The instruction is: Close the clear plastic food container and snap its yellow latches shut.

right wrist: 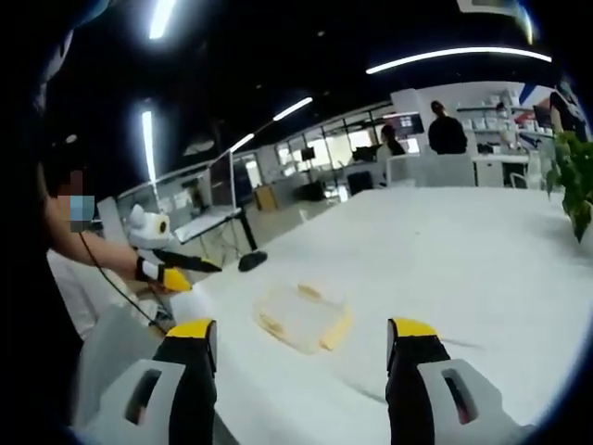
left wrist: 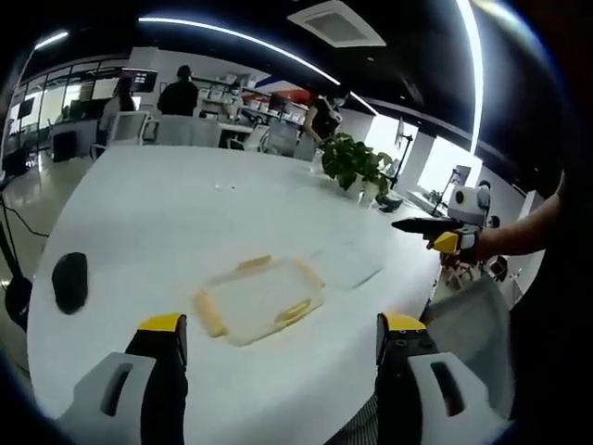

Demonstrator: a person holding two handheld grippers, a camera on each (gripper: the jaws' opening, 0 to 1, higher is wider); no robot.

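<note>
Left gripper view: the left hand-held gripper (left wrist: pixel 280 338) has its two yellow-tipped jaws spread wide with nothing between them, held back from the work. Out ahead of them, on the white tabletop (left wrist: pixel 148 213), lies one clear plastic food container (left wrist: pixel 259 299), flat and apart from both grippers. I count four yellow latches around it; one on the left edge (left wrist: pixel 210 312) looks splayed outward, so I judge them unsnapped. Just to its right lies a single clear sheet-like piece (left wrist: pixel 347 264) that I take for the lid, though it is too faint to be sure. If so, the closing has not begun: lid to be set on, then four latches to press. One dark rounded object (left wrist: pixel 69 282) sits near the left edge of the tabletop, and one potted plant (left wrist: pixel 357 165) stands at the far side. The right hand-held gripper (left wrist: pixel 428 226) comes in from the right, well apart from the container; its jaws look close together there, empty.

Right gripper view: the right gripper's own jaws stand wide apart and empty, the container (right wrist: pixel 301 317) ahead of them, untouched. The left gripper (right wrist: pixel 185 267) shows at the left, off the tabletop's edge. Three people stand in the background.
</note>
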